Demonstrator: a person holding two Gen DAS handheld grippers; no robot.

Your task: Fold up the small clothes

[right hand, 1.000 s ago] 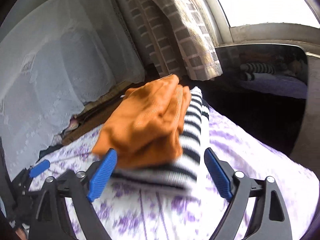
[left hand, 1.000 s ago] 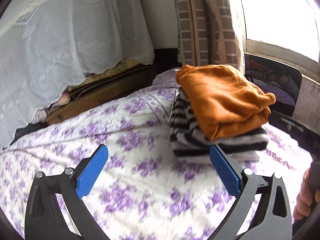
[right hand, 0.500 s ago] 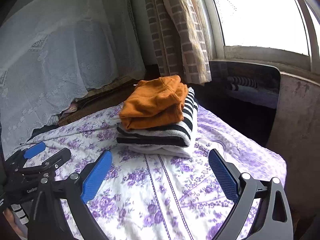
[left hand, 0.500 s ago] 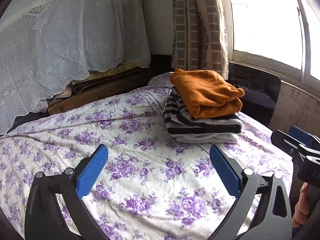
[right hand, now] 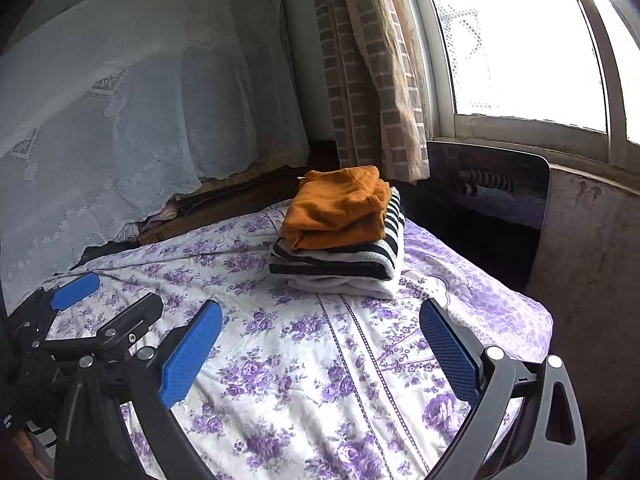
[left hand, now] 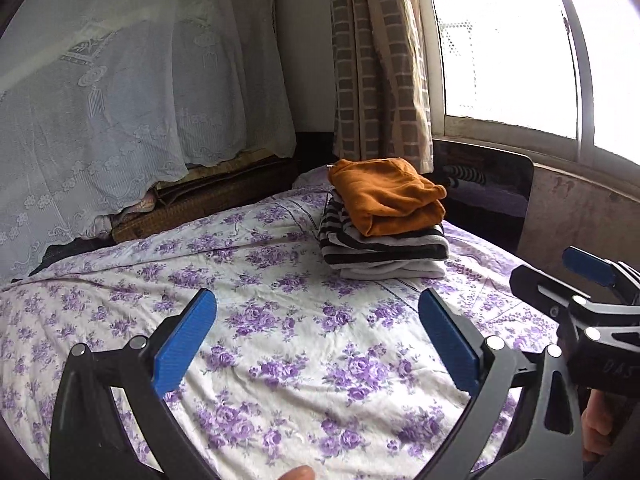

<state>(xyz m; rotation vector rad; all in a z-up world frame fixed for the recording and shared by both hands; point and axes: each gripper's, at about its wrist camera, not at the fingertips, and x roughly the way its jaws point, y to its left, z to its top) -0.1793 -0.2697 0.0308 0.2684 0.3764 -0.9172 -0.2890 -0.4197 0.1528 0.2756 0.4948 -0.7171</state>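
Folded stack point(left hand: 384, 220), orange top point(right hand: 336, 208) uppermost, sitting done on bedsheet point(left hand: 280, 320); L gripper point(left hand: 316, 340) & R gripper point(right hand: 320, 348) hovering near stack, both spread, empty; nothing unfolded showing.

A home bedroom: floral-sheeted bed point(left hand: 280, 320), checked curtain point(left hand: 376, 60), window point(left hand: 500, 40).

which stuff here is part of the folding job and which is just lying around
Part of the job:
- orange garment, folded, top of the stack
- striped garment under it
- white garment at the bottom
- left hand-held gripper and right hand-held gripper, both open, empty

Just lying about:
- flowered bedsheet
- lace cover
- checked curtain
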